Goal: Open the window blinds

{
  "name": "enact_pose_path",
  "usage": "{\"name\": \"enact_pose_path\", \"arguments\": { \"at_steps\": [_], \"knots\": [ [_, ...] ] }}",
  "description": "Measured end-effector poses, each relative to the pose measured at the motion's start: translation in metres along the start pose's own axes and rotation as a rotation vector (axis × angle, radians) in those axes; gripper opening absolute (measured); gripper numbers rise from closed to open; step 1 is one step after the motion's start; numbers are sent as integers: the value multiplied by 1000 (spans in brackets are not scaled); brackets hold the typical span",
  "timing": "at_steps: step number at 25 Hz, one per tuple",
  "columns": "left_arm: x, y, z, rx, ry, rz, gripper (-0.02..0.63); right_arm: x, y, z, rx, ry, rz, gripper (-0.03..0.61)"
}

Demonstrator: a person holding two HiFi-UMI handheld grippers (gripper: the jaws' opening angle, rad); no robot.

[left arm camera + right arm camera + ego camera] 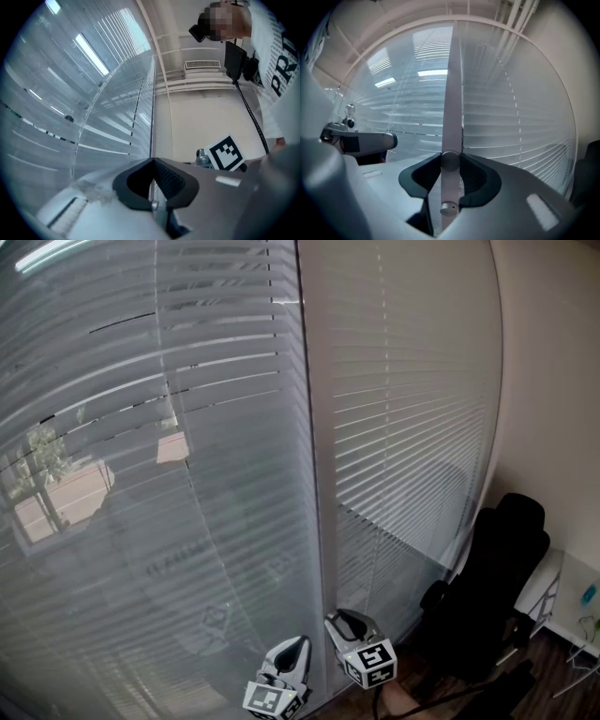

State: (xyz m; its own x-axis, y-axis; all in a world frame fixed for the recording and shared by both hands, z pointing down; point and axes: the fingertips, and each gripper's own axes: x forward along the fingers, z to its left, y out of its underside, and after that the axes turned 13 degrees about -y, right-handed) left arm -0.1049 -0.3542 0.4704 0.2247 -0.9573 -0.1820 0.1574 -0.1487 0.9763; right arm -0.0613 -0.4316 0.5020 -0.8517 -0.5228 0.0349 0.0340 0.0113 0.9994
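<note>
Right now the right gripper (450,162) has its fingers closed on a small round knob (450,160) that sits on the pale frame post (453,89) between the two panes. The knob fills the gap from pad to pad. Just left of that post the left gripper (152,161) hangs idle, its fingers brought together at the tips with nothing between them. The window blinds (216,427) hang on both sides of the post, their slats nearly shut, with only thin dark slits in places. Judging by this, the step in hand is turning the knob to tilt the slats. Next the right wrist should roll about the knob's axis, keeping the pinch firm so the pads don't slip off.
</note>
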Motion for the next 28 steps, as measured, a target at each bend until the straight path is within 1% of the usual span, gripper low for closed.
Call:
{"name": "enact_pose_path", "arguments": {
  "at_steps": [5, 8, 10, 11, 13, 16, 18, 20, 22, 24, 25, 28],
  "knots": [
    [0, -1, -4, -4, 12, -7, -8, 0, 0, -2, 101, -7, -26, 133],
    [0, -2, -4, -6, 14, -7, -8, 0, 0, -2, 130, -12, -40, 133],
    [-1, -2, -4, -5, 14, -7, -8, 0, 0, -2, 120, -15, -45, 133],
    [-1, -2, -4, -5, 14, -6, -8, -1, 0, -1, 92, -13, -38, 133],
    [-2, -3, -3, -6, 13, -6, -8, -3, -2, 0, 3, -6, -12, 135],
    [-3, -4, -1, -8, 8, -6, -8, -5, -9, 6, -181, -11, 45, 162],
    [-2, -4, 0, -7, 7, -7, -8, -4, -11, 10, -300, -21, 92, 164],
    [-2, -4, -1, -5, 10, -10, -8, -1, -9, 12, -385, -22, 135, 164],
    [-2, -3, -3, -5, 15, -11, -8, 2, -7, 13, -431, -16, 168, 164],
    [-1, -2, -4, -8, 19, -7, -8, 5, -5, 12, -453, -6, 181, 153],
    [-1, -2, -4, -11, 20, -4, -8, 5, -5, 11, -459, -2, 179, 143],
    [-2, -2, -2, -12, 18, -1, -8, 5, -6, 11, -450, -3, 163, 140]
  ]
}}
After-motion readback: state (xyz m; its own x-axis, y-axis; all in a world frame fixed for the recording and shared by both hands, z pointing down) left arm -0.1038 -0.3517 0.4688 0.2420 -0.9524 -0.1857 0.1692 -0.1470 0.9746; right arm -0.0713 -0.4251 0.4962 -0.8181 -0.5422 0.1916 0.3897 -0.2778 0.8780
